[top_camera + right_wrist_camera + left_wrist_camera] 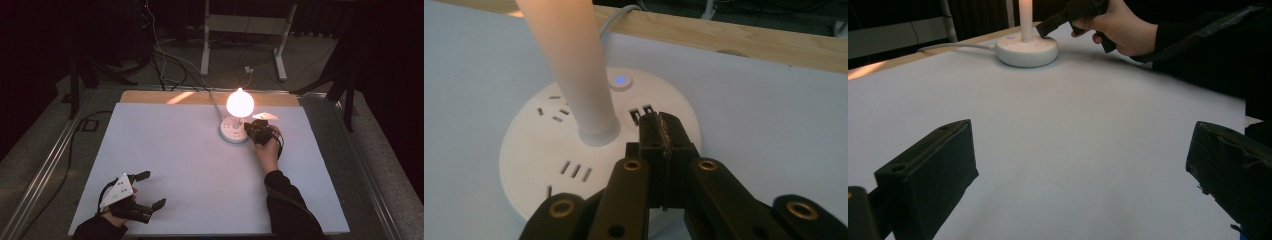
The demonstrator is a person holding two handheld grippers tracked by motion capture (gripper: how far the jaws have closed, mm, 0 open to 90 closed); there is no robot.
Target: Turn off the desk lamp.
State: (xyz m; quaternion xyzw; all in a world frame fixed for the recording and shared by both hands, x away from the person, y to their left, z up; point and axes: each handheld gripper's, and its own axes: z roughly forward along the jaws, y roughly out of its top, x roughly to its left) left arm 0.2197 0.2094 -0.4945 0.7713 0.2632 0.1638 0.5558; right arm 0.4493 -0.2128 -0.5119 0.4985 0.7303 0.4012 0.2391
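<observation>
The right gripper (254, 129) sits with its jaws pressed flat together and nothing between them, their joined tip resting over the top of a round white socket base (233, 131), just on the near side of the lamp stem. In the right gripper view the closed tip (663, 131) lies right beside a pair of small ports on the base (599, 150), with a small button lit blue (621, 80) a little ahead of the tip and to its left. The pale stem (574, 65) rises from the middle of the base just left of the jaws, and slotted outlets show on the base to the left and below. Beyond the base runs the wooden edge of the table (744, 42), and a white cord (616, 17) leads off from the base over that edge. In the high view the stem ends in a glowing bulb (240, 103) directly above the base, and the person's right hand (269, 150) grips the tool from behind. The left gripper (147, 190) rests well apart, toward the person's side of the white table sheet (200, 170), its jaws spread wide and holding nothing; in the left gripper view the sheet (1063, 150) lies bare between them and the base (1027, 50) stands far ahead, with the right hand (1120, 27) beside it.
</observation>
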